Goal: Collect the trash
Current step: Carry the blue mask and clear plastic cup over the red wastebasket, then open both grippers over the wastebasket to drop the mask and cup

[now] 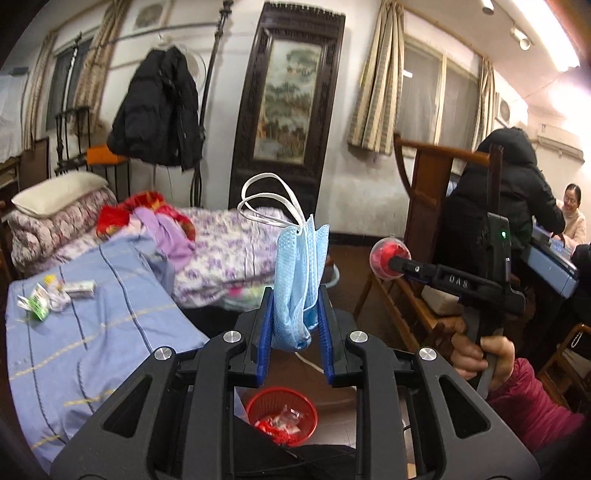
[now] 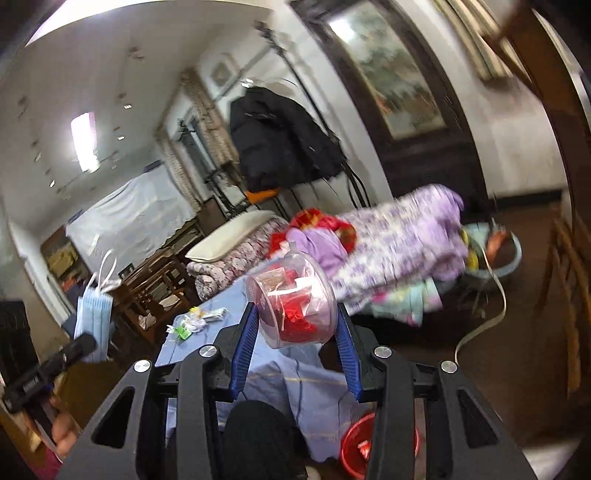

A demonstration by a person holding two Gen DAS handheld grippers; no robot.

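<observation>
Trash: blue face mask and clear plastic cup, each clamped.
Mask is pinched upright in left claw; cup is gripped between right claw pads.

A: Warm light floods from a ceiling strip lamp at two o'clock, blown out with glare.
B: The right wrist view smears with motion blur; fisheye bends both edges.

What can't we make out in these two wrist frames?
- Red basket: contents partly hidden by the left gripper body; right wrist view cuts off most of it.
- Wrappers on the bed: print too small.
- Clear tub contents: blurred in right wrist view.
</observation>
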